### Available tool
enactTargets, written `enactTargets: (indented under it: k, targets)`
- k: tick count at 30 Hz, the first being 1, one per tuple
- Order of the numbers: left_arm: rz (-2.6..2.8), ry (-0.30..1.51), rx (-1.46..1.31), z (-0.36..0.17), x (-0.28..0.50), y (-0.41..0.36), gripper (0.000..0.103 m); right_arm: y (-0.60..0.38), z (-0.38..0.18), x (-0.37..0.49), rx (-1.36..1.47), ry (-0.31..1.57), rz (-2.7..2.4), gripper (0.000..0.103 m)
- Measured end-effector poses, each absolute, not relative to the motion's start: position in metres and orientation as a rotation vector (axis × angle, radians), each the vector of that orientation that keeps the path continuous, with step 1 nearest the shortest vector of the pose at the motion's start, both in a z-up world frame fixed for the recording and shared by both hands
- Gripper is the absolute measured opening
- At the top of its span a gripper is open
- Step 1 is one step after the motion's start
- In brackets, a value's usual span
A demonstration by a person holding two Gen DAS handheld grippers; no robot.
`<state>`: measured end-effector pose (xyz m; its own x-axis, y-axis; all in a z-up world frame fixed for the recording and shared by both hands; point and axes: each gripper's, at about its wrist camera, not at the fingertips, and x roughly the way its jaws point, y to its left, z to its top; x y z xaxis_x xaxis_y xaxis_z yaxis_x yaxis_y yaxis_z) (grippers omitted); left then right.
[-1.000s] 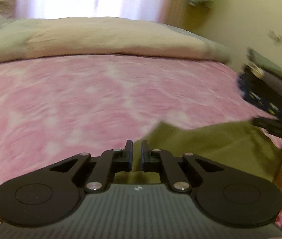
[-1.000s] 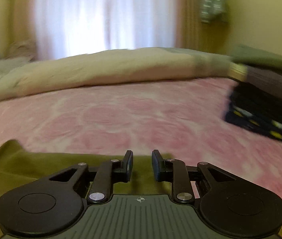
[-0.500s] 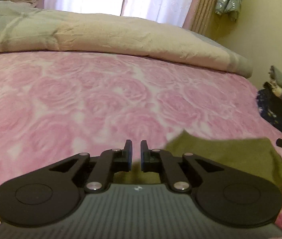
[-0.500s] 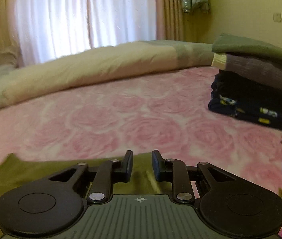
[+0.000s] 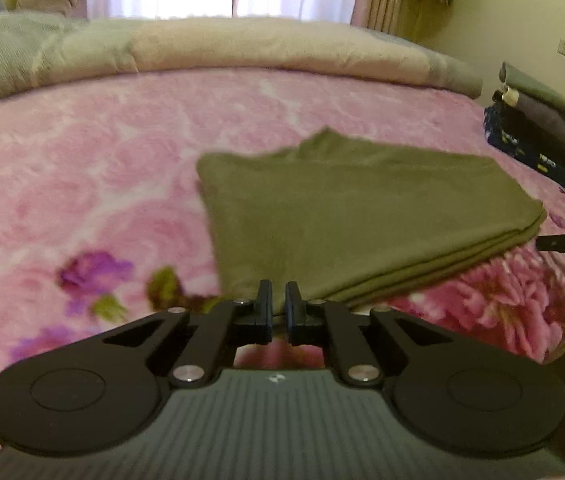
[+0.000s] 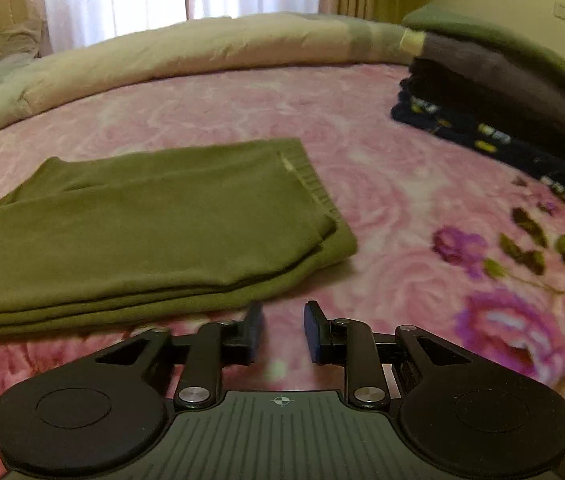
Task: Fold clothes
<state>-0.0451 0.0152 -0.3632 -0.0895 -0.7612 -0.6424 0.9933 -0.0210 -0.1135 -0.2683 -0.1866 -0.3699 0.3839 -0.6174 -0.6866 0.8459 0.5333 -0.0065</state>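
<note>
An olive green garment [image 5: 362, 208] lies folded in several flat layers on the pink floral blanket [image 5: 82, 168]. My left gripper [image 5: 278, 300] sits at its near edge, its jaws closed to a narrow slit over that edge. In the right wrist view the same garment [image 6: 142, 232] fills the left half, its ribbed hem facing right. My right gripper [image 6: 282, 328] hovers just off the garment's near right corner, open, with only pink blanket [image 6: 402, 240] showing between its fingers.
A stack of folded dark clothes [image 6: 490, 92] stands at the right side of the bed, also visible in the left view as the stack [image 5: 542, 136]. A rolled beige duvet [image 5: 242, 48] runs along the far side under the window. The bed's edge drops off at the lower right.
Both grippers have pulled back toward the near side, laying the olive garment down flat in a folded stack. The right gripper is now clear of the cloth.
</note>
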Motion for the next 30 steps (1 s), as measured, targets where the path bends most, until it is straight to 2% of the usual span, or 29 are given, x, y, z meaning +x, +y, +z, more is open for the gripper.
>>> enactTargets:
  k: [4, 7, 13, 21, 22, 24, 30]
  targets:
    - [-1.554, 0.634, 0.474, -0.366, -0.048, 0.008, 0.01, -0.176, -0.356, -0.261, 0.388, 0.593, -0.903, 0.025]
    - [-1.481, 0.662, 0.494, -0.384, -0.051, 0.004, 0.01, -0.181, -0.367, -0.258, 0.442, 0.572, -0.909, 0.025]
    - [-1.428, 0.741, 0.524, -0.375, -0.054, 0.024, 0.012, -0.186, -0.388, -0.257, 0.562, 0.558, -0.93, 0.025]
    - [-1.4, 0.786, 0.516, -0.348, -0.065, 0.058, 0.029, -0.139, -0.377, -0.293, 0.645, 0.572, -0.979, 0.027]
    - [-1.401, 0.775, 0.517, -0.342, -0.068, 0.06, 0.03, -0.133, -0.372, -0.296, 0.646, 0.567, -0.979, 0.044]
    - [-1.403, 0.747, 0.522, -0.33, -0.074, 0.065, 0.034, -0.12, -0.362, -0.302, 0.64, 0.553, -0.977, 0.072]
    - [-1.394, 0.684, 0.529, -0.301, -0.089, 0.084, 0.043, -0.087, -0.323, -0.307, 0.554, 0.535, -0.987, 0.072]
